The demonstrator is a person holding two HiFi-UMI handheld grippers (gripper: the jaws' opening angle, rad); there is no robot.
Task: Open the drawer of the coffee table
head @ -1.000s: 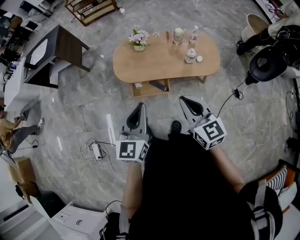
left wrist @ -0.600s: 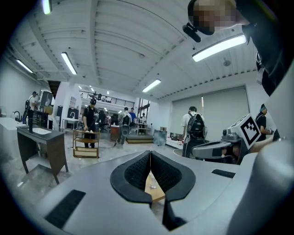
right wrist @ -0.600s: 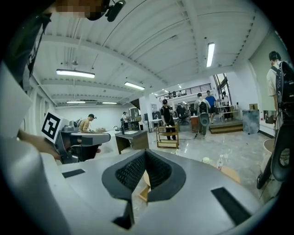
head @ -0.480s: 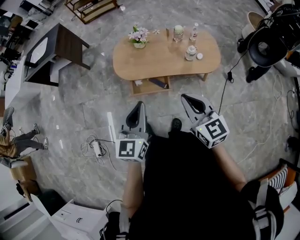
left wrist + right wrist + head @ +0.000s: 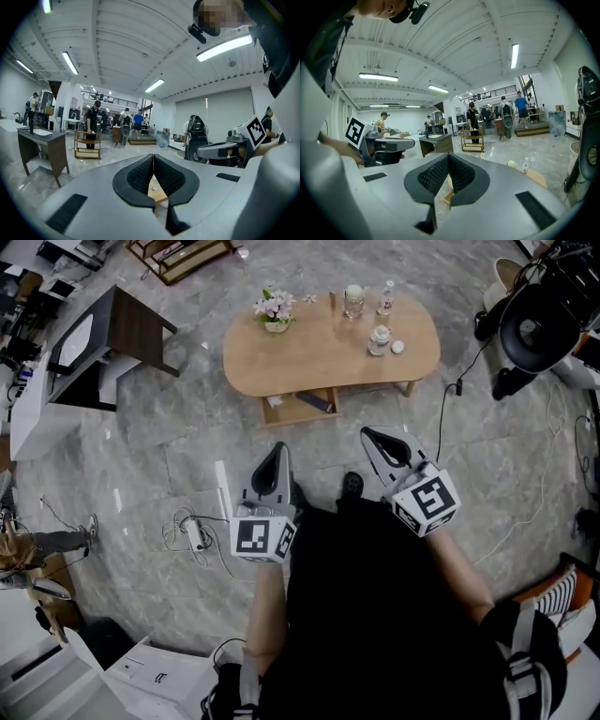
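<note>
Grippers shut & empty, well short of the coffee table.
Left gripper [image 5: 279,450] & right gripper [image 5: 367,434]: jaws together, nothing btwn, aimed at the oval wood coffee table [image 5: 328,357] across the marble floor [image 5: 169,456]. Below the top's near edge a flat wood drawer [image 5: 298,409] juts out w/ a book-like item inside; could be a low shelf, can't tell. Prob. light, stiff, slides easy; no handle seen, so the front lip is the hold. Flower pot [image 5: 276,313] & glass jar [image 5: 354,302] on top could rattle.

Open-plan lab hall: marble floor [image 5: 525,493], ceiling strip lights [image 5: 70,63], dark desk [image 5: 131,334] upper left, coffee table [image 5: 319,357] upper centre, floor cables [image 5: 178,542], people [image 5: 96,119] beyond.
</note>
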